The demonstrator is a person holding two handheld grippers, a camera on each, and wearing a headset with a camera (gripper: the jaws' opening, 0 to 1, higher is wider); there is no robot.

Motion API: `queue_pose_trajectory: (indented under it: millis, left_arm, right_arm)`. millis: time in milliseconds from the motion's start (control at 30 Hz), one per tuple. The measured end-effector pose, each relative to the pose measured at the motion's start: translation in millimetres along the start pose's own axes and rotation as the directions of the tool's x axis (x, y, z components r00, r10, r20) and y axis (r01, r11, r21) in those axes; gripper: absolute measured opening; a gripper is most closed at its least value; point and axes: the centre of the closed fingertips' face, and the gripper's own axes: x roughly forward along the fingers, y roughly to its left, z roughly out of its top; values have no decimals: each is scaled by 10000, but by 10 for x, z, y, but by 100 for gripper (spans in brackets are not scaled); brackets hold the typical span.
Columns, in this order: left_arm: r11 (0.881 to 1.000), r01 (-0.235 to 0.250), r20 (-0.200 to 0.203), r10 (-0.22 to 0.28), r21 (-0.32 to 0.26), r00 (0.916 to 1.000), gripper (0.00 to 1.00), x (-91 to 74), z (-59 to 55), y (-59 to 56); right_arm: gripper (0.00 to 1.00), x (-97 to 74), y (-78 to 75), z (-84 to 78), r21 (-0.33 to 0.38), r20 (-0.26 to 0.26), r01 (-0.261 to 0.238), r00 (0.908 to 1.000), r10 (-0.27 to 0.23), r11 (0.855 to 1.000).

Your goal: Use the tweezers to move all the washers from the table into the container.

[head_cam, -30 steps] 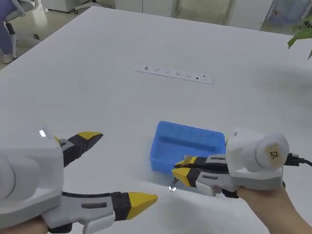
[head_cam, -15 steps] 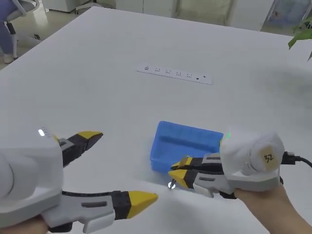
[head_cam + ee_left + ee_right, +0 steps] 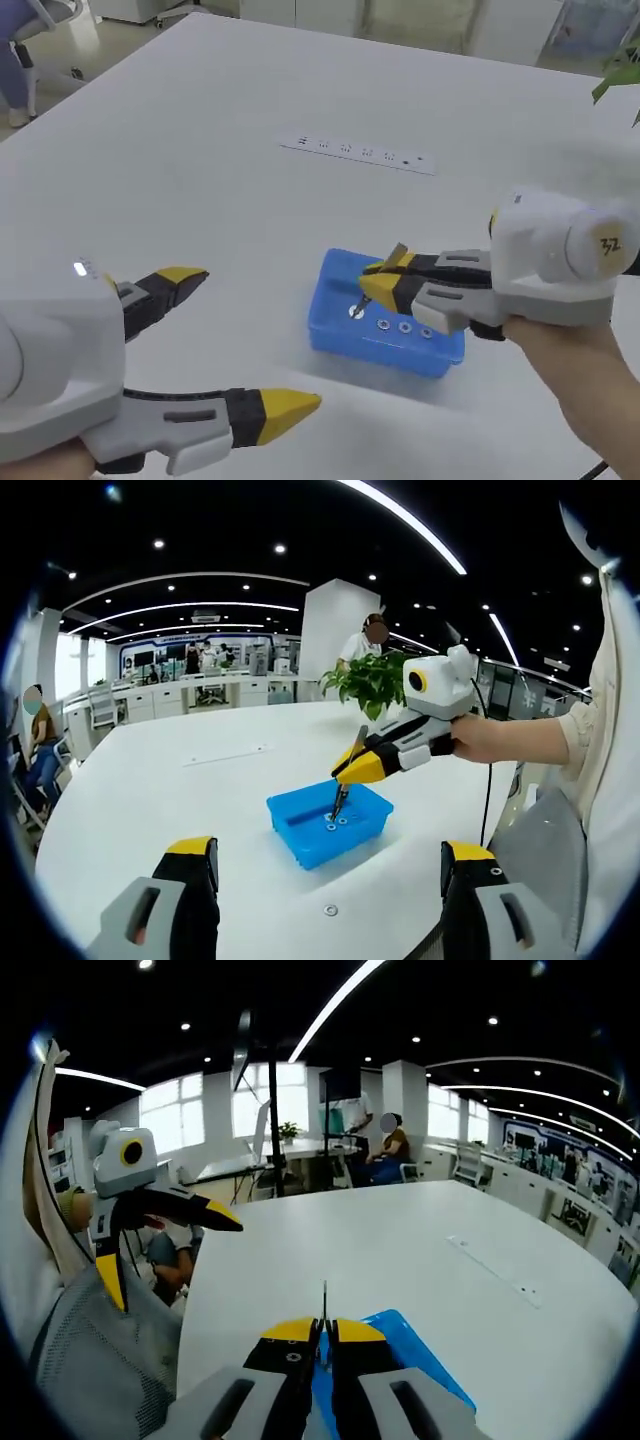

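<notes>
Tweezers (image 3: 360, 301) pinched in right claw (image 3: 376, 280), four washers (image 3: 404, 327) in blue container (image 3: 335, 338), left claw (image 3: 250, 340) spread.

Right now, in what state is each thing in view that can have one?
Left gripper: open, empty.
Container: upright, open on top.
Tweezers: held, tips down inside the container.
Right gripper: shut on the tweezers.
Washers in container: three lie flat on its floor.
Washer at the tips: cannot tell if gripped.
Washer on table: loose, not yet moved.
</notes>
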Motion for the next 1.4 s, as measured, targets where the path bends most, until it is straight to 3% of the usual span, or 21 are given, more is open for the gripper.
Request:
queue_pose_trajectory:
  millis: [133, 300, 667, 933, 1133, 1267, 1400]
  left_arm:
    - [10000, -41, -4, 41, -46, 10000, 94, -14, -9, 12]
    - [10000, -65, -22, 65, -25, 10000, 94, -20, -9, 12]
    - [9997, -219, -35, 219, -121, 9998, 94, -43, -23, 49]
    - [9994, -302, -53, 301, -180, 9995, 94, -60, -41, 64]
    - [9992, -354, -34, 353, -207, 9994, 94, -68, -42, 80]
    - [9992, -342, -29, 342, -194, 9994, 94, -65, -37, 82]
    - [9993, -313, -46, 312, -196, 9995, 94, -55, -41, 76]
  right_arm:
    - [1, 100, -210, -121, 598, -332, 600, 9978, -581, 9964]
    - [1, 246, -316, -314, 1118, -909, 685, 9941, -584, 9914]
    - [1, 353, -366, -481, 1293, -1338, 794, 9891, -619, 9884]
    - [2, 355, -365, -540, 1645, -1301, 812, 9897, -600, 9830]
    - [2, 272, -370, -456, 2050, -782, 872, 9943, -725, 9749]
    - [2, 171, -320, -257, 2371, 49, 832, 9962, -868, 9679]
    - [2, 52, -227, 13, 2398, 978, 697, 9906, -955, 9683]
